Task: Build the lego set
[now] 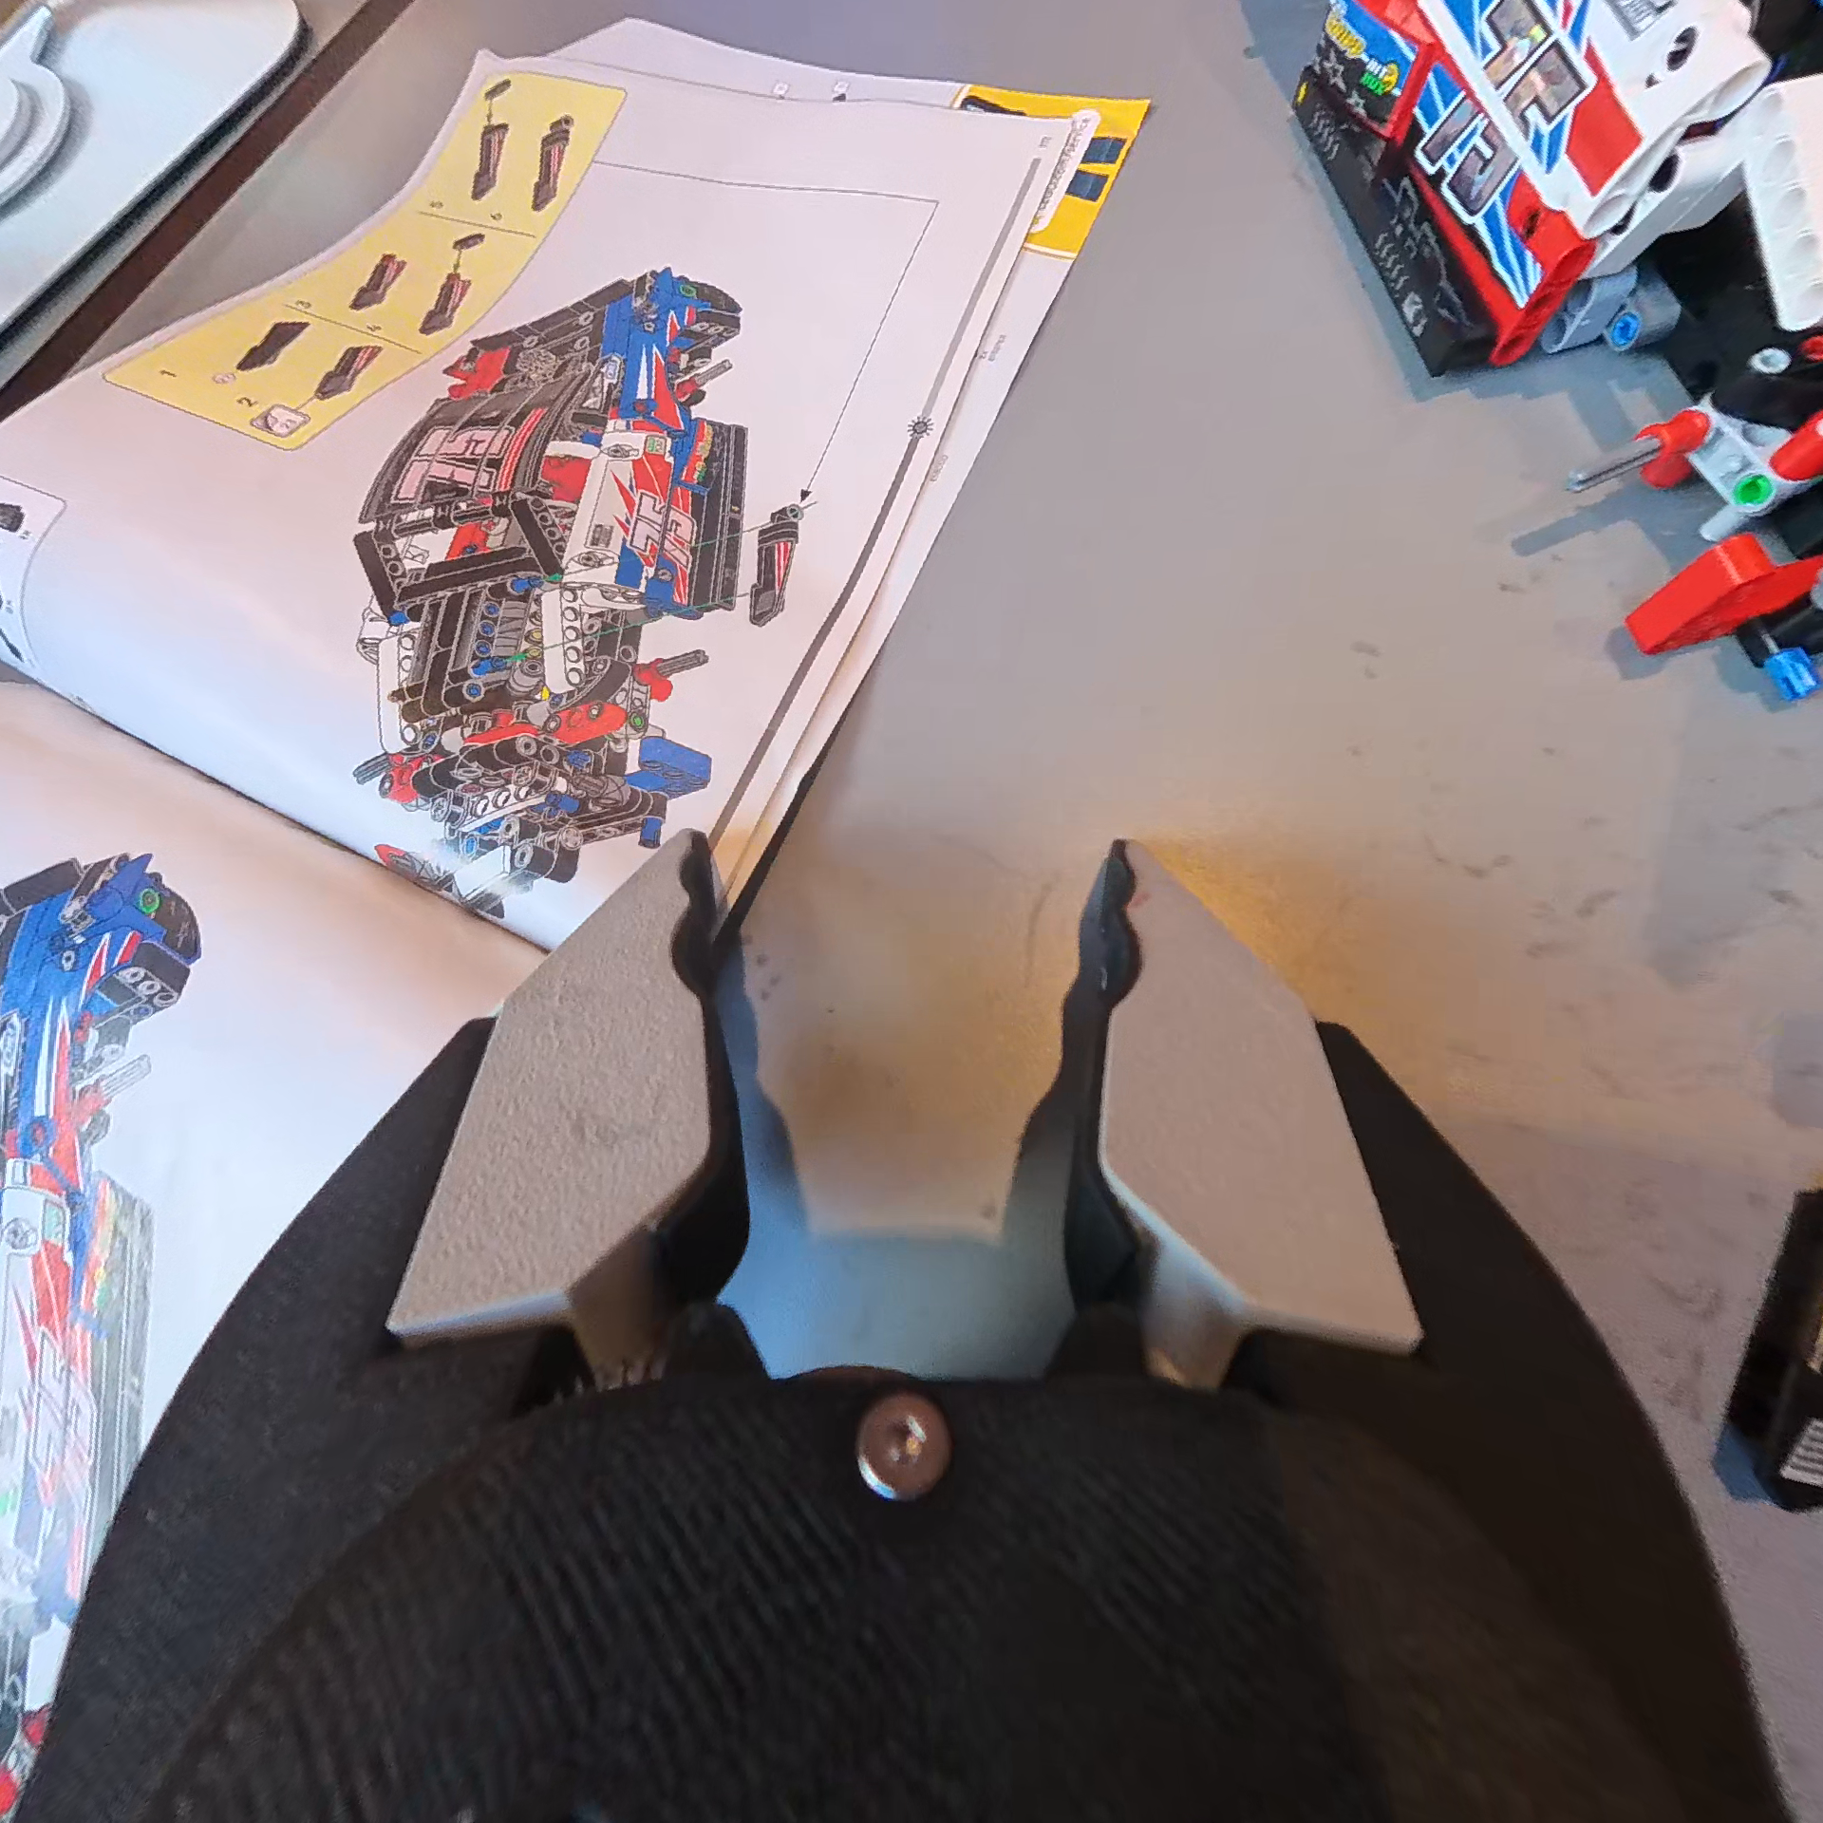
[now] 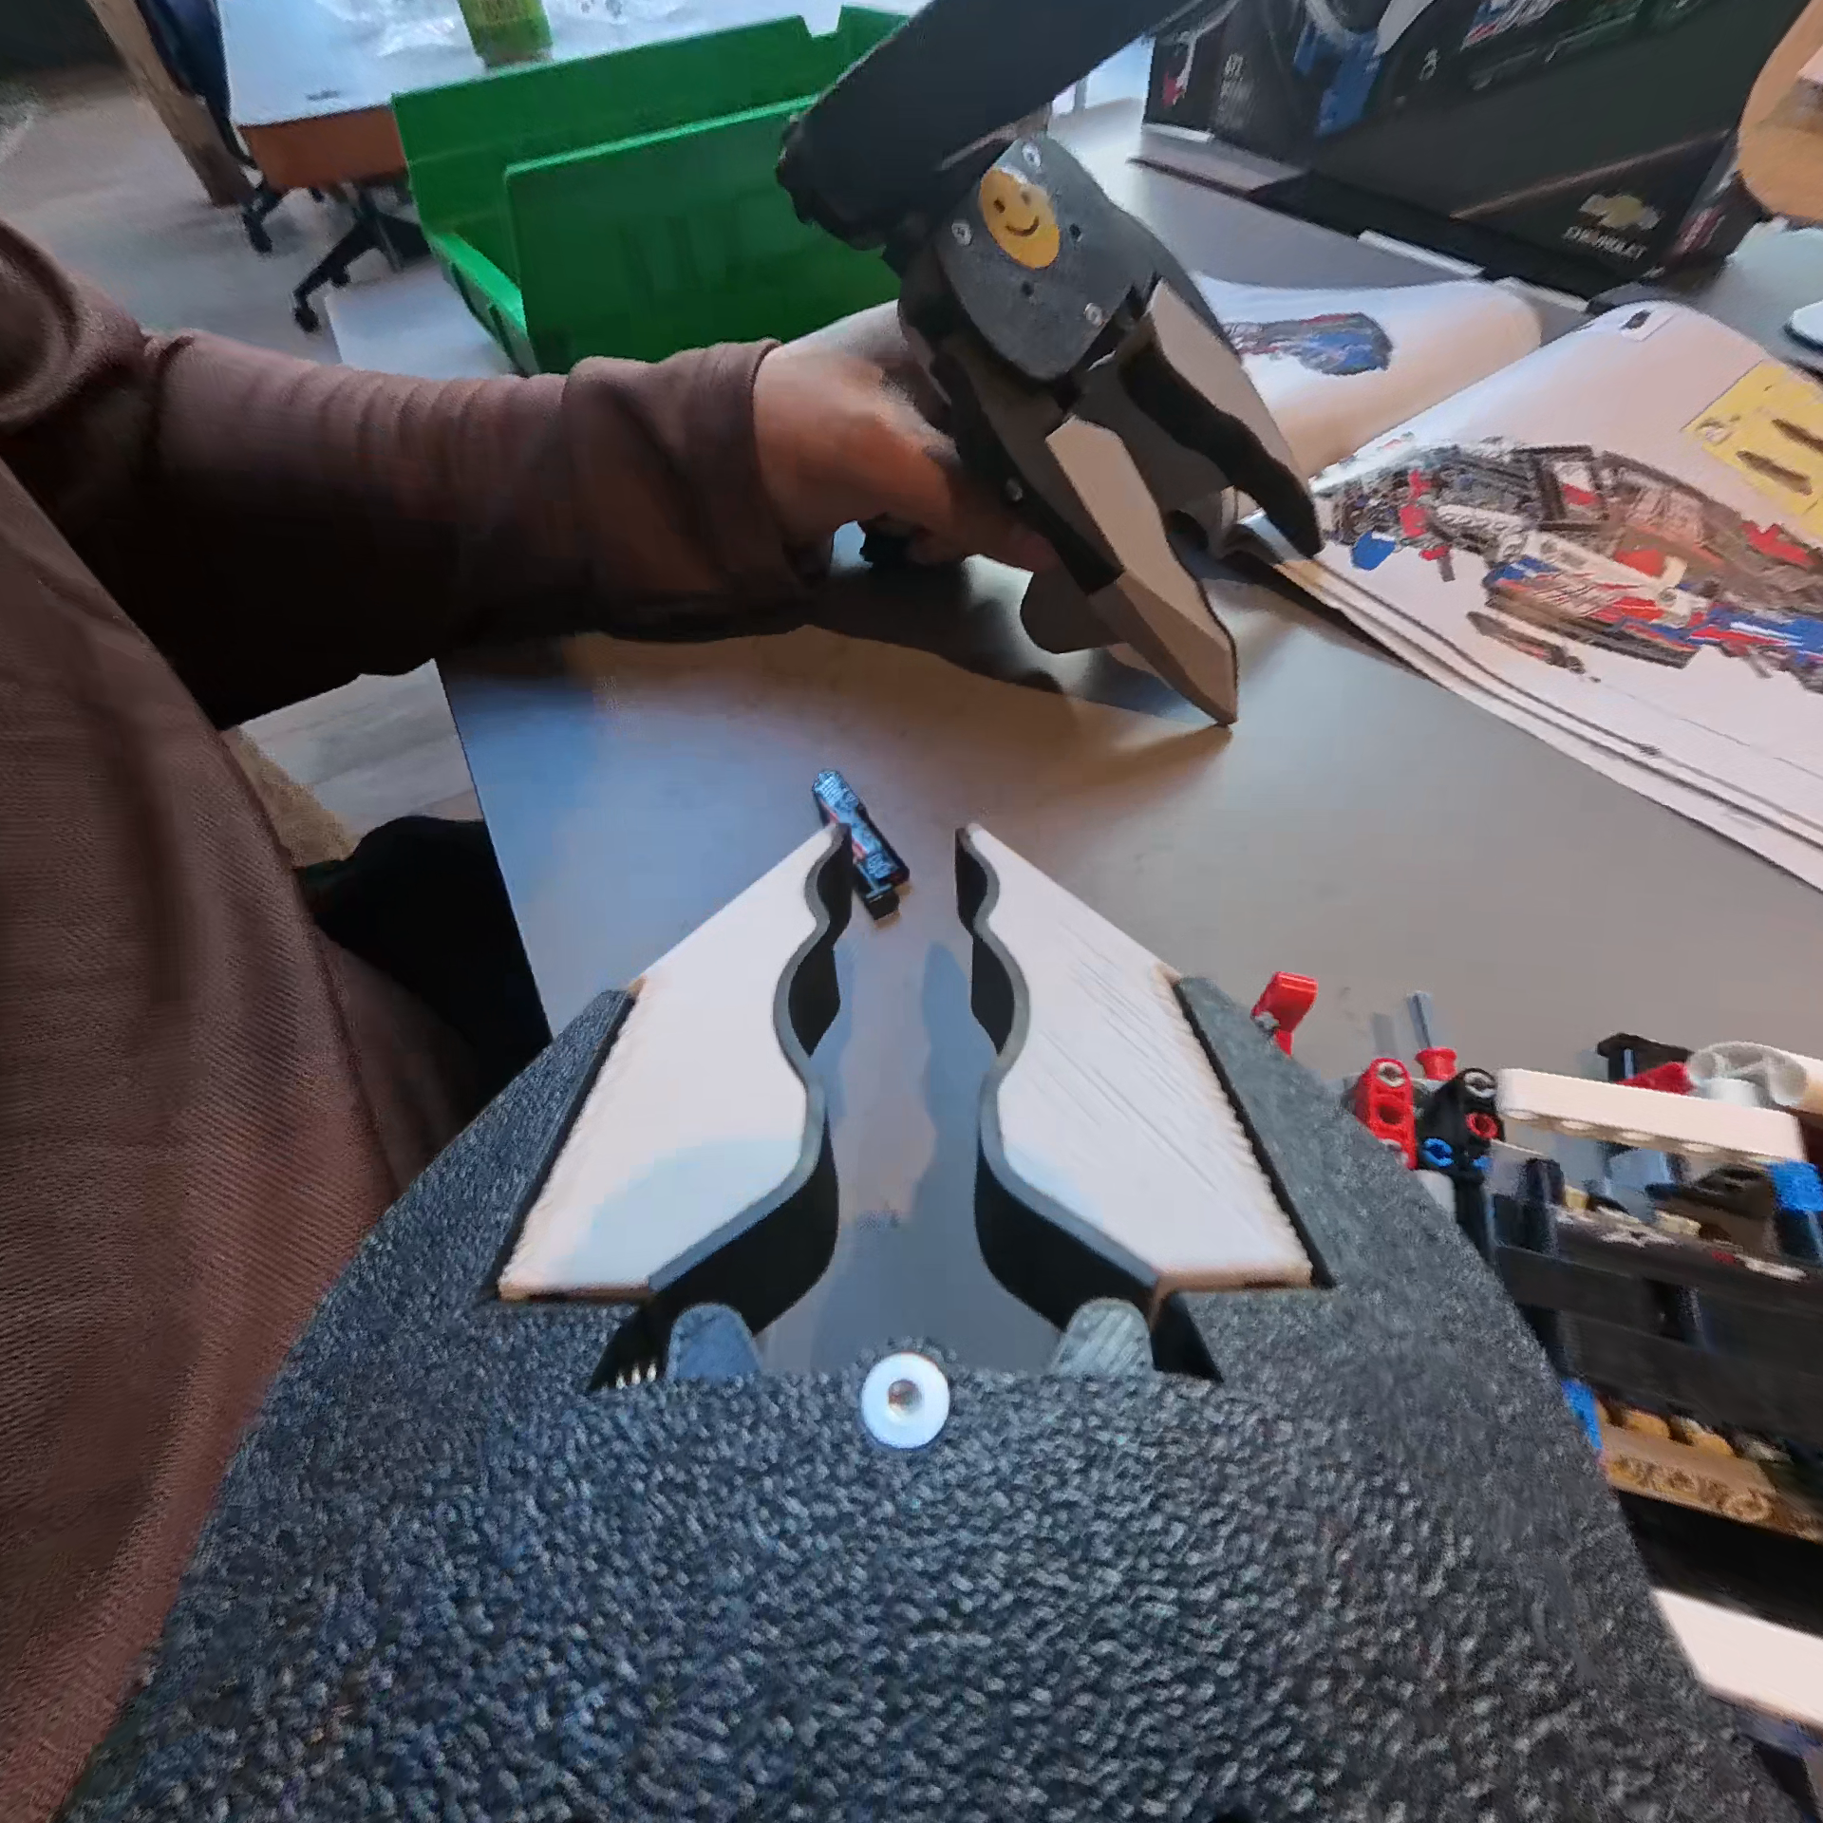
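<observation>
We spot print on the instruction booklet (image 1: pixel 838 296), the stickered model panels (image 1: pixel 1539 138) and a black box (image 2: pixel 1578 187).

Two tools (image 1: pixel 912 858) (image 2: pixel 900 838), one open instruction booklet (image 1: pixel 493 395), one partly built model (image 1: pixel 1578 197), one loose stickered piece (image 2: pixel 858 856)
</observation>
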### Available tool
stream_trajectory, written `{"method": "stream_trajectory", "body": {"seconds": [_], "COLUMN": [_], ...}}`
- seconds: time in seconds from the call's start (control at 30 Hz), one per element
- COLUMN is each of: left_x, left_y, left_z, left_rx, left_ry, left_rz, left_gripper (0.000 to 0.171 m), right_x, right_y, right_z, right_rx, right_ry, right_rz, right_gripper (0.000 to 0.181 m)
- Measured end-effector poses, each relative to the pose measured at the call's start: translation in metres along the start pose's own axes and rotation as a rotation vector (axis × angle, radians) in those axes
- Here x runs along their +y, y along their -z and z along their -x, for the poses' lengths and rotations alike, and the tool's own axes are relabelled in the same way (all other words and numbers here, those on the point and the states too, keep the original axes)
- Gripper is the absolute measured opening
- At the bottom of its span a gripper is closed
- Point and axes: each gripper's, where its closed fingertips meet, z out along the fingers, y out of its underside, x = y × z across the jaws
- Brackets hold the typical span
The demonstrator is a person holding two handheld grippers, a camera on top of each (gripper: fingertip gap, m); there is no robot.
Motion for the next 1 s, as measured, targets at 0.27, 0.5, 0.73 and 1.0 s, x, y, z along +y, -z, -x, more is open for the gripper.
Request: {"method": "stream_trajectory", "body": {"seconds": [0.27, 0.5, 0.73, 1.0], "left_x": [0.001, 0.000, 0.000, 0.000], "left_y": [-0.001, 0.001, 0.002, 0.001], "left_z": [-0.007, -0.010, -0.009, -0.011], "left_rx": [0.041, 0.033, 0.061, 0.078], "left_ry": [0.032, 0.005, 0.044, 0.040], "left_rz": [0.013, 0.005, -0.003, 0.002], "left_gripper": [0.089, 0.090, 0.089, 0.093], "right_x": [0.013, 0.014, 0.022, 0.025], "right_y": [-0.010, -0.011, -0.017, -0.021], "right_z": [0.003, -0.002, -0.004, -0.002], "right_rx": [0.018, 0.056, 0.062, 0.034], "right_ry": [0.055, 0.053, 0.053, 0.054], "right_rz": [0.099, 0.110, 0.170, 0.194], "right_gripper": [0.022, 0.021, 0.028, 0.032]}}
